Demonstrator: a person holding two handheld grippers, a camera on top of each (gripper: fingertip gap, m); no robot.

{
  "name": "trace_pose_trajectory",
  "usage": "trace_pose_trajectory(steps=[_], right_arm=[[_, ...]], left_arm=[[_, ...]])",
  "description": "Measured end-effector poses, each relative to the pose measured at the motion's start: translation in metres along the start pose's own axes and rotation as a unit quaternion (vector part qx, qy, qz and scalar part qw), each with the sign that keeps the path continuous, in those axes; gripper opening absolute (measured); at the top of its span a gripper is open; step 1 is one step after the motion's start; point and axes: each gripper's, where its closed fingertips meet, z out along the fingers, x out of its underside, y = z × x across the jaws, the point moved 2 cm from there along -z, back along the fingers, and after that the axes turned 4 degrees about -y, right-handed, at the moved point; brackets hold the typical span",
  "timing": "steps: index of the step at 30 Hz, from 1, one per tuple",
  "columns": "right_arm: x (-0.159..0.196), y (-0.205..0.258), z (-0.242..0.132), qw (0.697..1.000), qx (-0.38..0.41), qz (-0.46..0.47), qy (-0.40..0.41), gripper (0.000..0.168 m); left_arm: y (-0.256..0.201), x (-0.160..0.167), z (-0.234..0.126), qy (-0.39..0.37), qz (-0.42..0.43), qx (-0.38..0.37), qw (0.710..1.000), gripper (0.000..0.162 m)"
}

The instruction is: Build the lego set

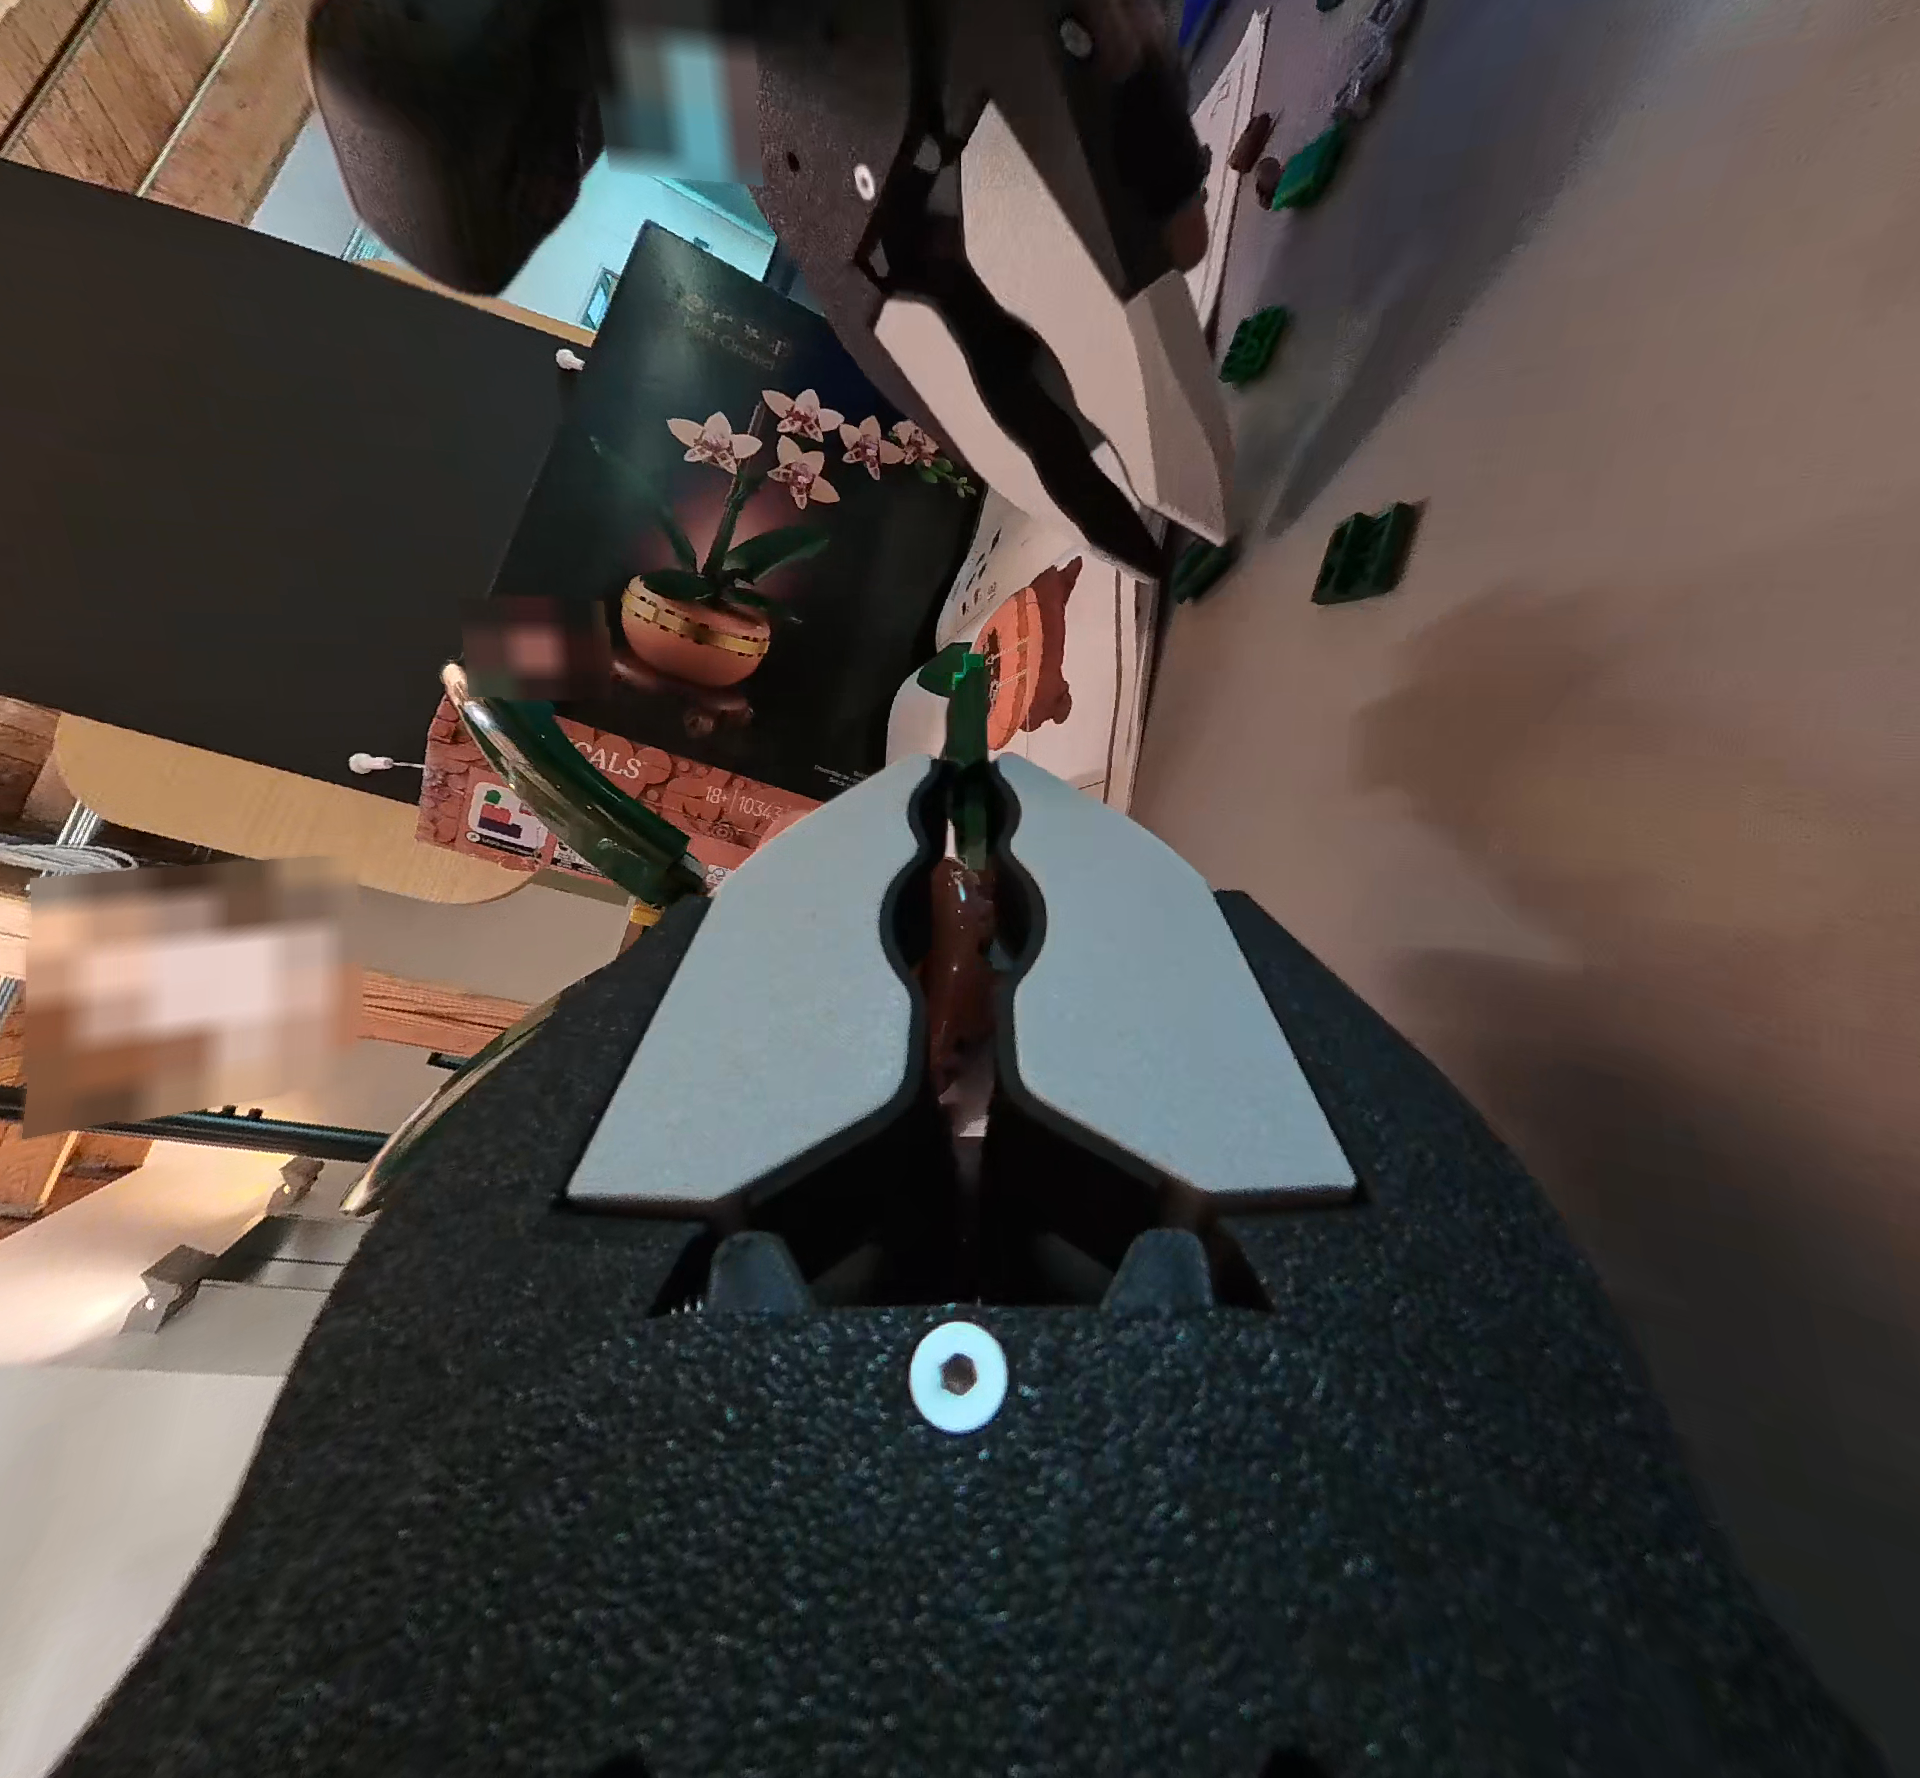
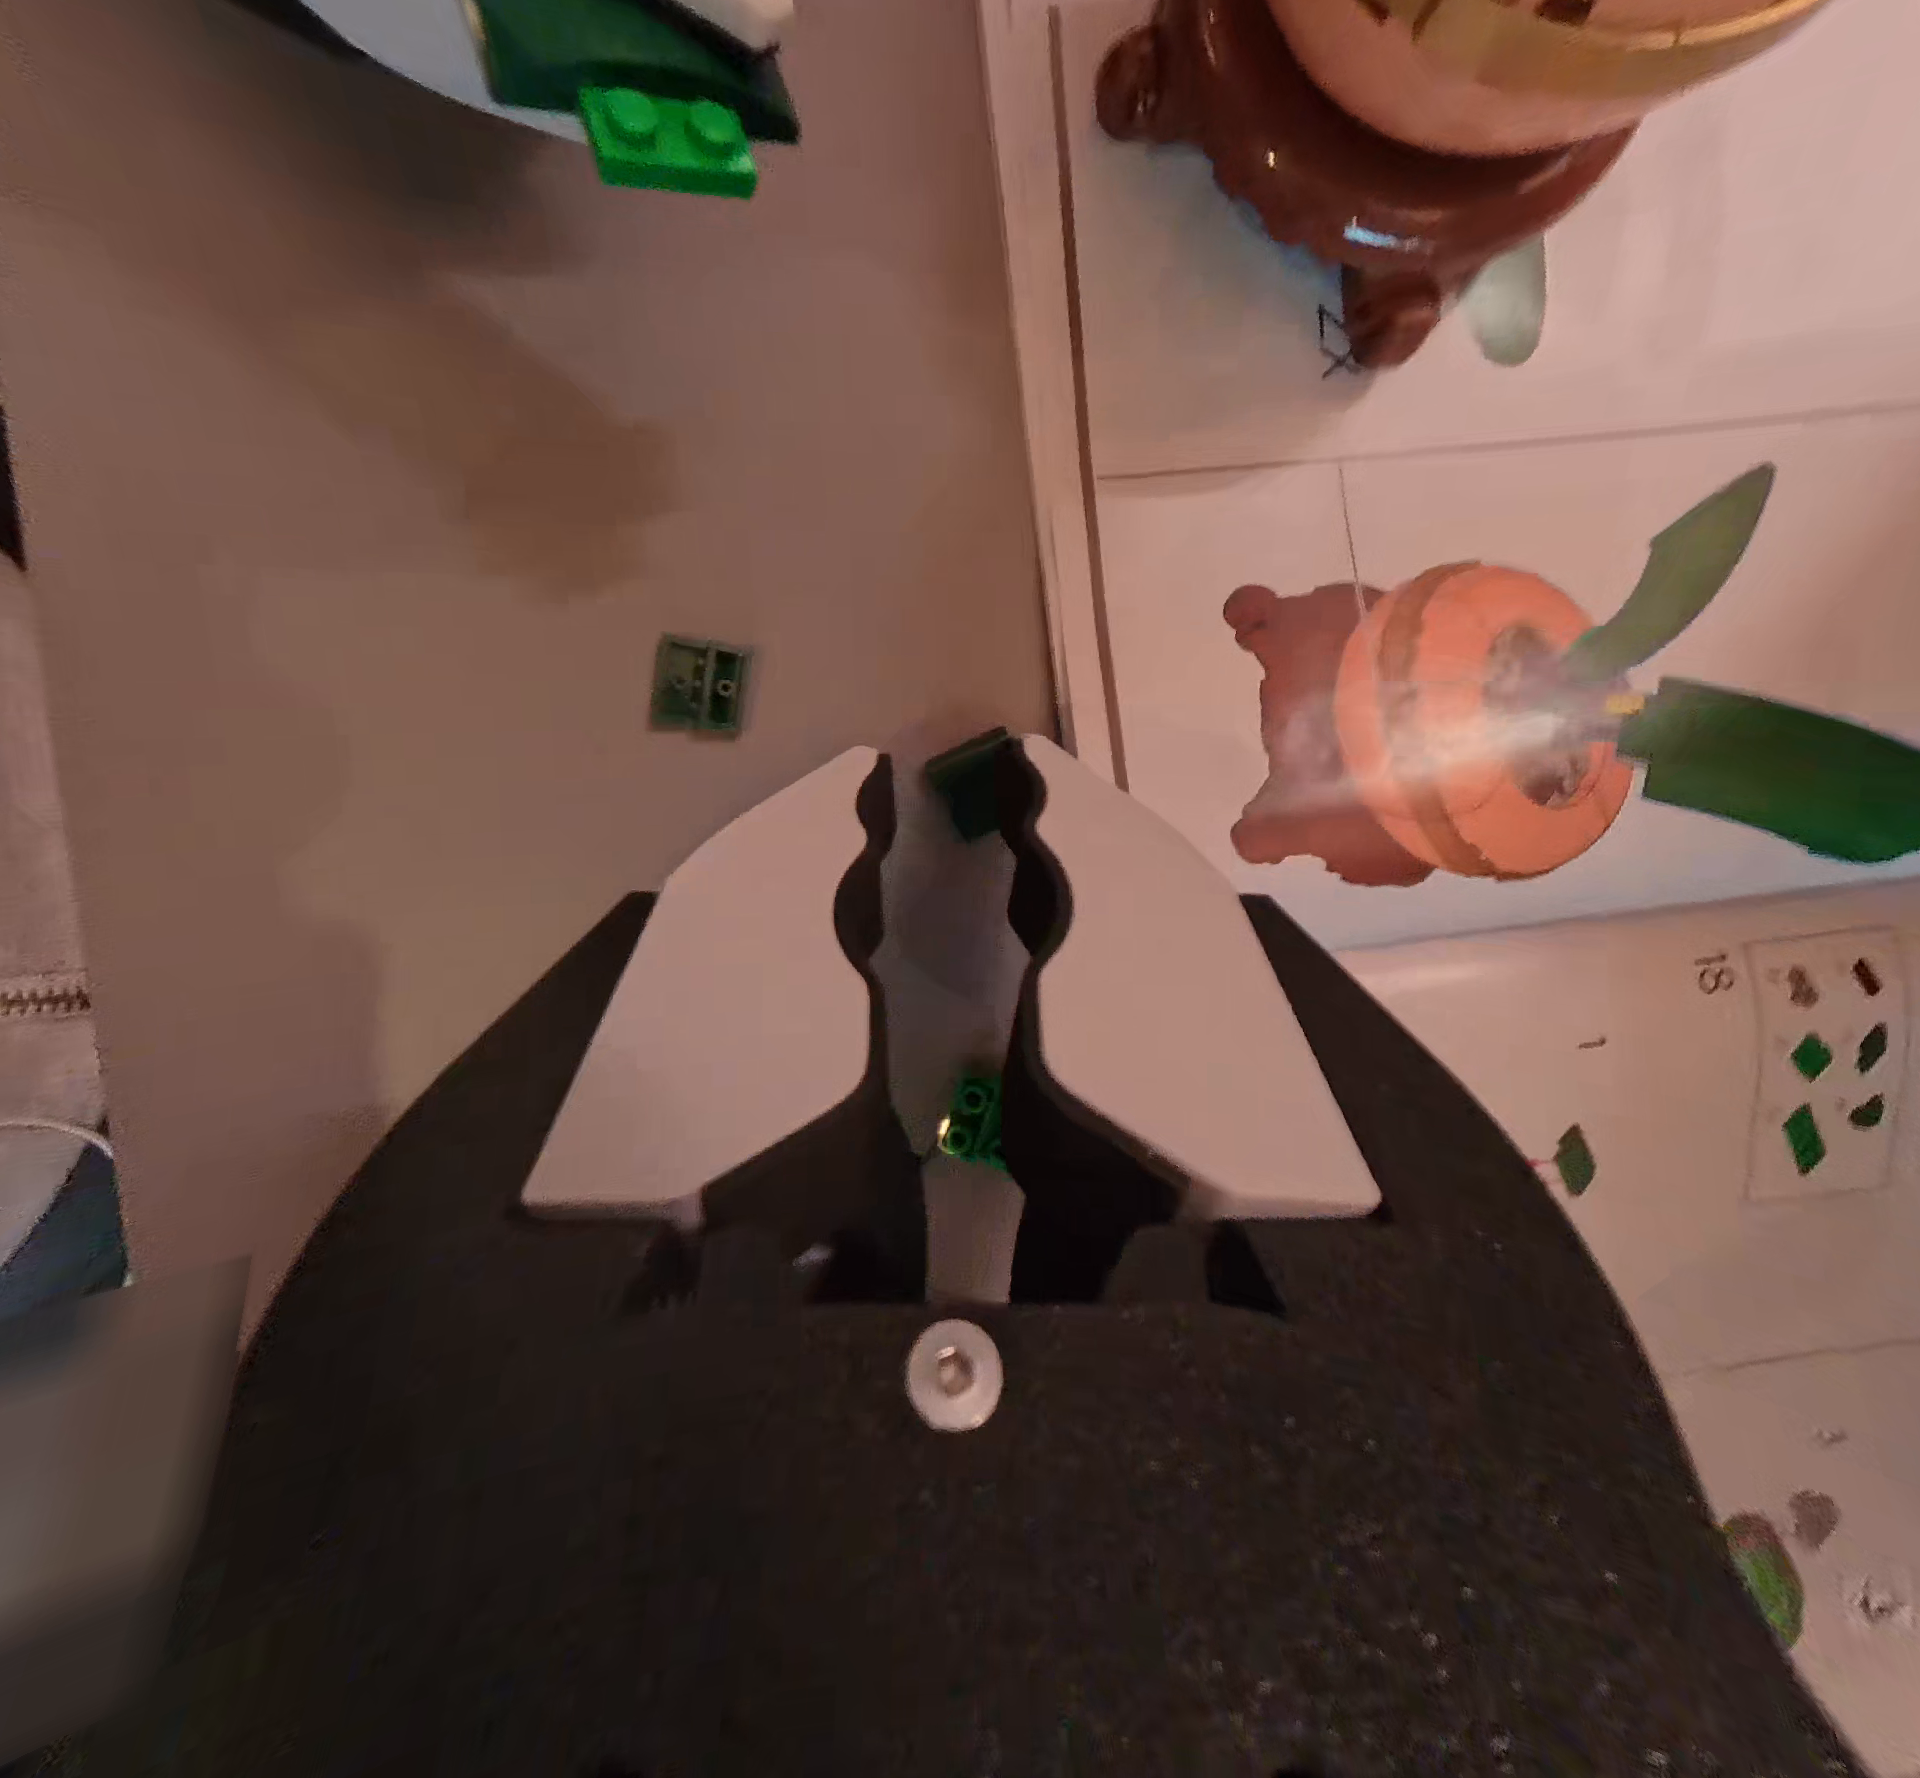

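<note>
Stem [image 1: 964, 741] points forward along fingers.

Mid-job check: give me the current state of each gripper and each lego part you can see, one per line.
left gripper: shut on a green leaf assembly.
right gripper: shut on a small dark green piece.
pot model: assembled, sitting on the instruction booklet.
loose green piece: lying underside up on the table, untouched.
lego box: standing upright, closed.
</note>
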Motion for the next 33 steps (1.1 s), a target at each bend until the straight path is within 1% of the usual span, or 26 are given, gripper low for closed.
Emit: trace_pose_trajectory(steps=[1,4,7,9,12,13,15,17,20,21,23,26,28,31,33], right_arm=[[0.002,0.000,0.001,1.000,0.009,0.007,0.011,0.022],[0.005,-0.007,0.002,0.998,0.048,0.027,0.030,0.022],[0.003,-0.006,0.003,0.999,0.029,0.020,0.018,0.018],[0.004,0.003,0.002,1.000,-0.005,-0.010,0.012,0.018],[0.010,0.025,-0.003,0.994,-0.058,-0.088,0.000,0.018],[0.013,0.033,-0.006,0.991,-0.070,-0.117,-0.003,0.018],[0.017,0.040,-0.010,0.986,-0.069,-0.149,-0.011,0.018],[0.019,0.043,-0.014,0.988,-0.069,-0.134,-0.027,0.020],[0.020,0.048,-0.024,0.989,-0.086,-0.095,-0.069,0.031],[0.021,0.047,-0.028,0.989,-0.080,-0.091,-0.080,0.031],[0.024,0.041,-0.033,0.992,-0.056,-0.075,-0.085,0.029],[0.020,0.050,-0.038,0.993,-0.066,-0.045,-0.091,0.029],[0.023,0.049,-0.039,0.995,-0.042,-0.032,-0.088,0.025],[0.035,0.049,-0.038,0.997,-0.023,-0.029,-0.072,0.024],[0.035,0.052,-0.037,0.996,-0.020,-0.047,-0.074,0.023]], left_arm=[[0.000,0.000,0.000,0.000,-0.001,0.000,1.000,0.005],[0.000,0.000,0.000,-0.001,-0.003,-0.001,1.000,0.005],[0.000,-0.001,-0.001,-0.003,0.000,-0.001,1.000,0.005],[-0.001,-0.001,0.000,-0.004,0.004,-0.001,1.000,0.005],[0.000,-0.003,-0.001,-0.008,0.015,-0.006,1.000,0.005],[0.000,-0.005,-0.001,-0.017,0.014,-0.008,1.000,0.005],[0.001,-0.011,-0.002,-0.034,0.014,-0.011,0.999,0.005],[0.002,-0.015,-0.004,-0.047,0.014,-0.016,0.999,0.005],[0.002,-0.021,-0.004,-0.062,0.017,-0.014,0.998,0.005],[0.000,-0.022,-0.004,-0.065,0.019,-0.011,0.998,0.005],[-0.002,-0.023,-0.003,-0.064,0.026,-0.009,0.998,0.005],[-0.003,-0.024,-0.002,-0.062,0.033,-0.006,0.998,0.005],[-0.004,-0.024,-0.002,-0.062,0.034,-0.004,0.998,0.005],[-0.006,-0.022,-0.001,-0.058,0.034,0.001,0.998,0.005],[-0.007,-0.022,0.000,-0.055,0.043,0.001,0.998,0.005]])
